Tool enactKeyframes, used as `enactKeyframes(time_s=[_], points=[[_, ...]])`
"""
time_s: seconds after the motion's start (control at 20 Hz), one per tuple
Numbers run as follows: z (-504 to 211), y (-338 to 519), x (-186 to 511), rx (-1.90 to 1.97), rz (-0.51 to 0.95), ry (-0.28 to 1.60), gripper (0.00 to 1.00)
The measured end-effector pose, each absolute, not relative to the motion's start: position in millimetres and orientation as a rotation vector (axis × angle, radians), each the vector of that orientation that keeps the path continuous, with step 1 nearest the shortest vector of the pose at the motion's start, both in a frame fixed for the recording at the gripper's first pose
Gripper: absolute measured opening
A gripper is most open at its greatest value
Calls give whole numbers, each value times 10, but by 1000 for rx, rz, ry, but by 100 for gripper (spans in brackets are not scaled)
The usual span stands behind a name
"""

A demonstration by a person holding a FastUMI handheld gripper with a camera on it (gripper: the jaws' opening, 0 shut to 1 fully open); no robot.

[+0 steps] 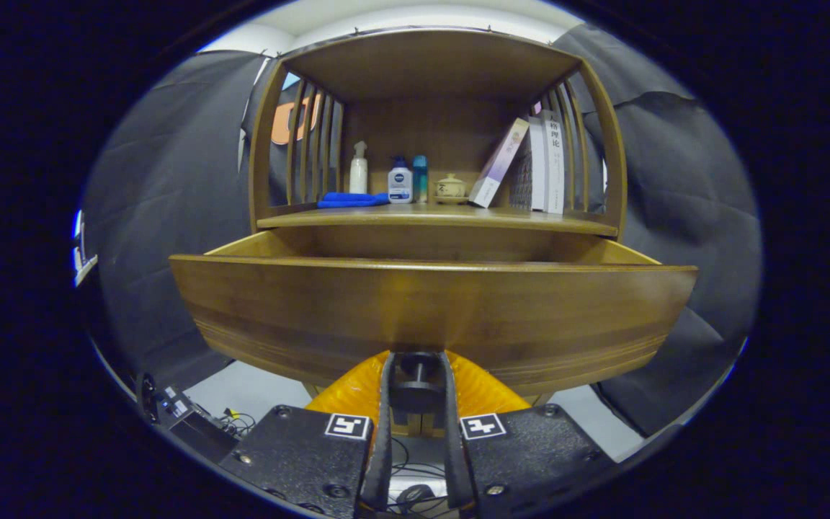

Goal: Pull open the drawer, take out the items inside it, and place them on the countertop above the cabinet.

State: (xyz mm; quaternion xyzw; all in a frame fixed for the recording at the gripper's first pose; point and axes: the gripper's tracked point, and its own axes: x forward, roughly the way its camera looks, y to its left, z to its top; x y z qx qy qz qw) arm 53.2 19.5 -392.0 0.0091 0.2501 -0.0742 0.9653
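Black cloth walls (163, 187) surround a wooden shelf unit (433, 72) standing on a pale grey floor (242, 389).

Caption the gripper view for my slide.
Gripper shut on the drawer knob, wooden drawer pulled open.

The drawer (433, 306) front is smooth, varnished wood with a soft sheen and visible grain; its knob (417, 375), pinched between the tongs (417, 386), looks dark and matt. On the wooden counter (436, 216) lie a blue cloth (351, 200), glossy plastic bottles (400, 182) and paper-covered books (545, 166).
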Motion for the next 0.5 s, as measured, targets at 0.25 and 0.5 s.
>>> enactKeyframes(time_s=[0.25, 0.5], points=[[-3904, 243, 295, 15, -109, 515, 33], [-3891, 270, 229, 32, -92, 578, 38]])
